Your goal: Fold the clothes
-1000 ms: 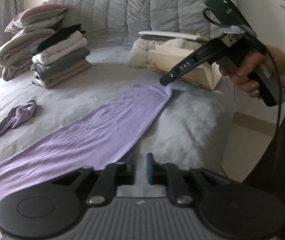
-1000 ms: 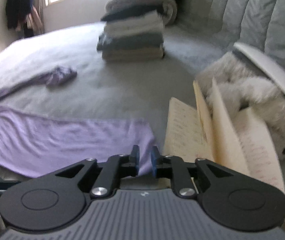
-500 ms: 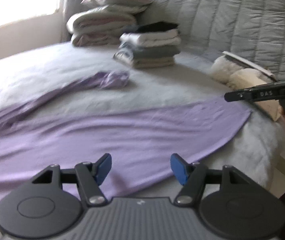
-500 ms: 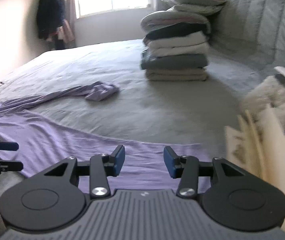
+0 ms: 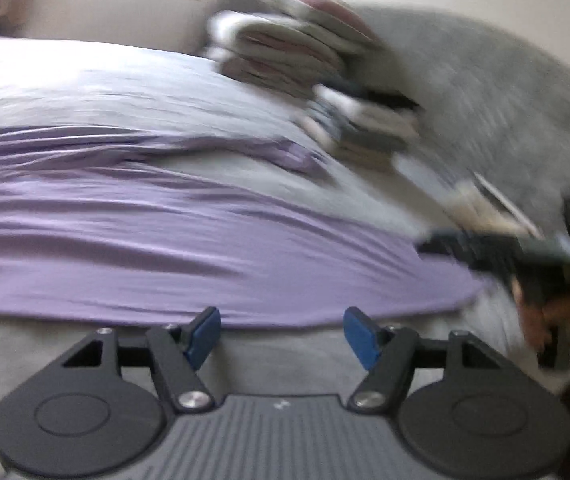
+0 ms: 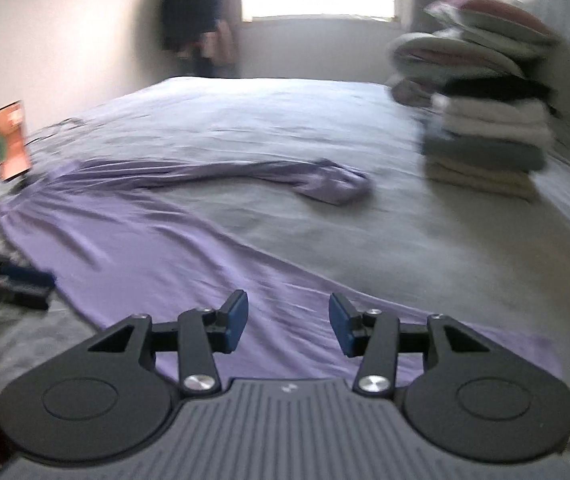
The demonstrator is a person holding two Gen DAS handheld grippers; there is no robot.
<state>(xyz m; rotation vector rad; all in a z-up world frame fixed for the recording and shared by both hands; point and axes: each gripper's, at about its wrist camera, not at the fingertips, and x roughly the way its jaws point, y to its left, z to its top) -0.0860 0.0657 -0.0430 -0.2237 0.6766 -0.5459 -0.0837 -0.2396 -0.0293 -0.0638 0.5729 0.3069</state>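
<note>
Two grippers hang over a grey bed (image 6: 285, 120), each with its blue-padded fingers spread wide and nothing between them. From the left wrist camera, the left gripper (image 5: 281, 334) sits just short of the near hem of a lilac garment (image 5: 189, 248), which lies spread across the bed from 9 o'clock to about 3 o'clock; the fingers (image 5: 205, 334) are over bare grey cover, just at the hem. This view is heavily blurred. At 3 o'clock the right gripper (image 5: 485, 246) shows as a dark smear, with a hand (image 5: 557, 320) behind it, over the garment's right end.

From the right wrist camera, the right gripper (image 6: 288, 322) is above the lilac garment (image 6: 173, 256), whose cloth fills the gap between its fingers (image 6: 235, 320); whether they touch the cloth cannot be told. The garment runs from 5 o'clock up to 9 o'clock, and one long sleeve (image 6: 245, 174) trails off toward the middle of the bed, ending in a bunched cuff. The left gripper (image 6: 25, 280) appears at 9 o'clock by the garment's edge. A stack of folded clothes (image 6: 489, 144) stands at 2 o'clock, well apart from the garment, with pillows (image 6: 465, 40) piled behind it
</note>
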